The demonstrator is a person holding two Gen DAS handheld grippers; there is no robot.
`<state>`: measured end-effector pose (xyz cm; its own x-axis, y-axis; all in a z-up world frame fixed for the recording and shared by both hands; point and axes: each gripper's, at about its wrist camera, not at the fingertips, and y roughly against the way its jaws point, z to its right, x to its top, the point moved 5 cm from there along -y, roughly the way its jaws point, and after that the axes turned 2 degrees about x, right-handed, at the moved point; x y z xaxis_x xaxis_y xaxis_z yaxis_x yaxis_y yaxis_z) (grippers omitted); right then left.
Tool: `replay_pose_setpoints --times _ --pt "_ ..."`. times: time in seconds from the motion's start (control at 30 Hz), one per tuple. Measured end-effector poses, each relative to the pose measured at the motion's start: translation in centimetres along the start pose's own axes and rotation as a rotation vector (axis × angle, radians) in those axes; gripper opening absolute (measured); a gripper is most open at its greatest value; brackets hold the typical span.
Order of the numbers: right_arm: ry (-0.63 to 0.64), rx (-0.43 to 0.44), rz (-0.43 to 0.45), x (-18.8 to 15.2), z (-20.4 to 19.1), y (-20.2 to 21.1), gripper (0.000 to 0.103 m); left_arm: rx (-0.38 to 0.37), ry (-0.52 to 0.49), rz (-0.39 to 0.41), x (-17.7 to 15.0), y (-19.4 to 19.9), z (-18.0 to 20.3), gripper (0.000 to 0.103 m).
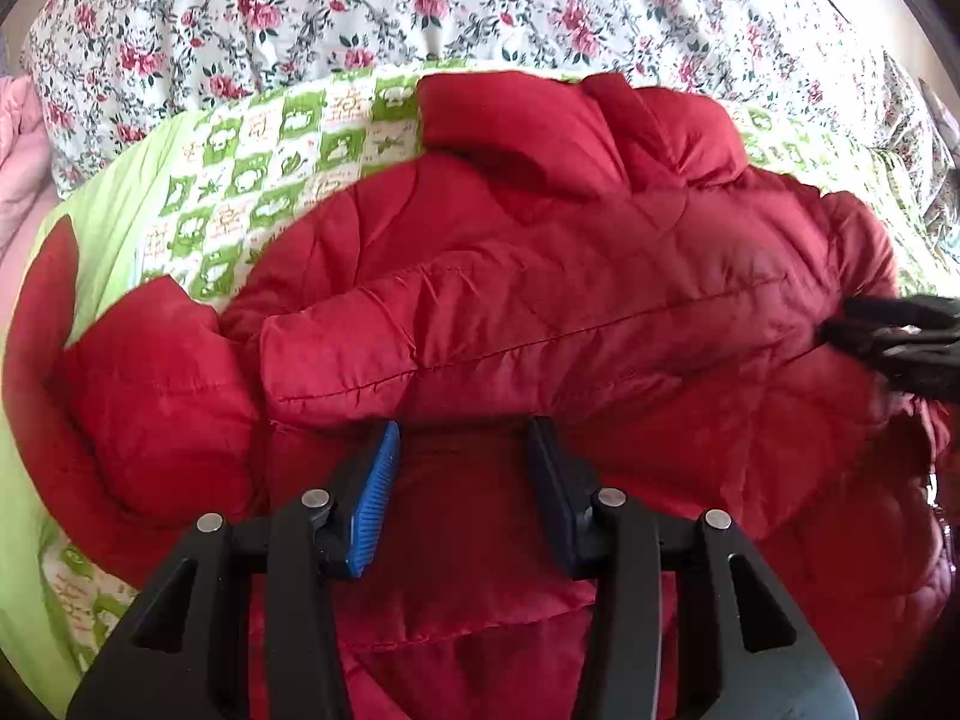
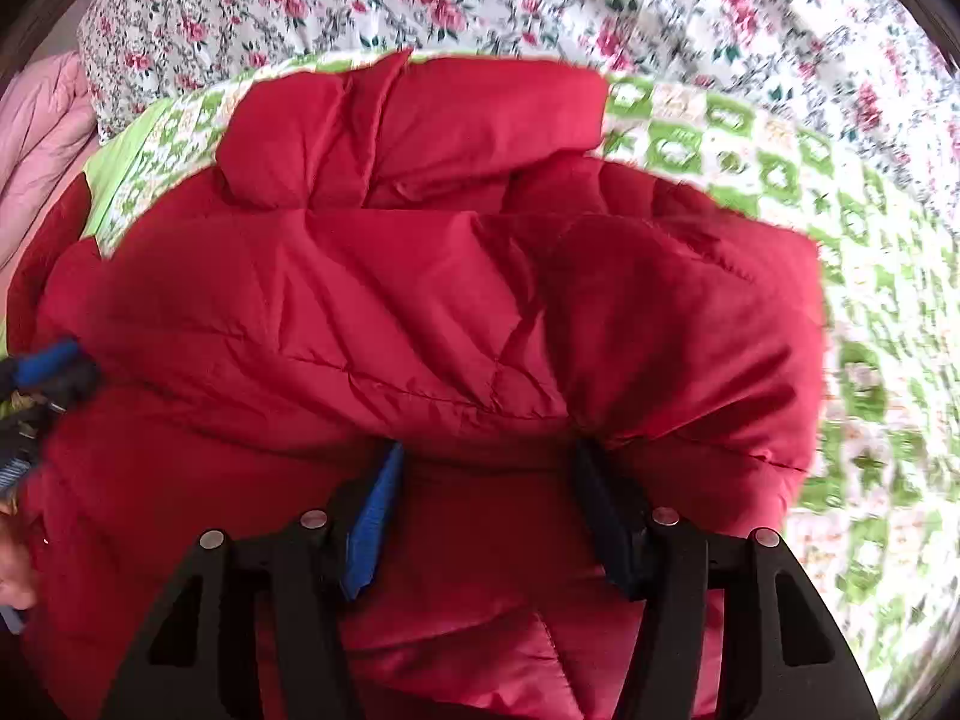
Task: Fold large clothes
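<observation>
Red padded jacket (image 1: 540, 312) bunched on green-checked quilt (image 1: 252, 180), collar toward floral far edge. Left gripper (image 1: 462, 450) part open, right gripper (image 2: 486, 468) wider; folded jacket bulk between each; grip unclear.

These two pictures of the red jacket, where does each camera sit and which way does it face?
Left wrist view: sits on the left gripper, looking down along its fingers at the red jacket; the right gripper shows at the edge.
Right wrist view: sits on the right gripper, facing the same jacket; the left gripper shows.
Shared: jacket, green checked blanket, floral quilt.
</observation>
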<state>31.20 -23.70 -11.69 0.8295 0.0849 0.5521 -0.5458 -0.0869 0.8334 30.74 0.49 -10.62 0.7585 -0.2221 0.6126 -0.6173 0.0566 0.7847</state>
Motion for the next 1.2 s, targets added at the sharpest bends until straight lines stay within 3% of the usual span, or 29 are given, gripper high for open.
replay_pose_setpoints --times 0.13,0.23,0.4,0.5,0.53,0.87,1.2 --pt "-0.013 0.043 0.059 0.0 -0.7 2.4 0.061 0.022 -0.006 0.007 0.0 -0.2 0.2 0.044" --pt "0.016 0.049 -0.005 -0.8 -0.8 0.4 0.061 0.017 -0.001 0.008 -0.1 -0.3 0.1 0.044" --pt "0.007 0.062 -0.021 -0.6 -0.3 -0.5 0.062 0.008 0.006 0.024 -0.1 0.6 -0.2 0.045" --pt "0.004 0.078 -0.008 -0.5 -0.5 1.4 0.062 0.026 0.01 0.027 0.0 1.9 -1.0 0.056" --pt "0.005 0.087 0.004 -0.7 -0.6 2.0 0.062 0.027 0.022 0.032 0.0 2.5 -1.5 0.06" --pt "0.027 0.199 0.032 -2.4 -2.9 6.4 0.066 0.107 0.124 0.067 0.5 6.0 -8.2 0.063" --pt "0.054 0.259 0.052 -3.9 -4.3 8.9 0.067 0.192 0.243 0.081 -0.4 6.0 -15.4 0.065"
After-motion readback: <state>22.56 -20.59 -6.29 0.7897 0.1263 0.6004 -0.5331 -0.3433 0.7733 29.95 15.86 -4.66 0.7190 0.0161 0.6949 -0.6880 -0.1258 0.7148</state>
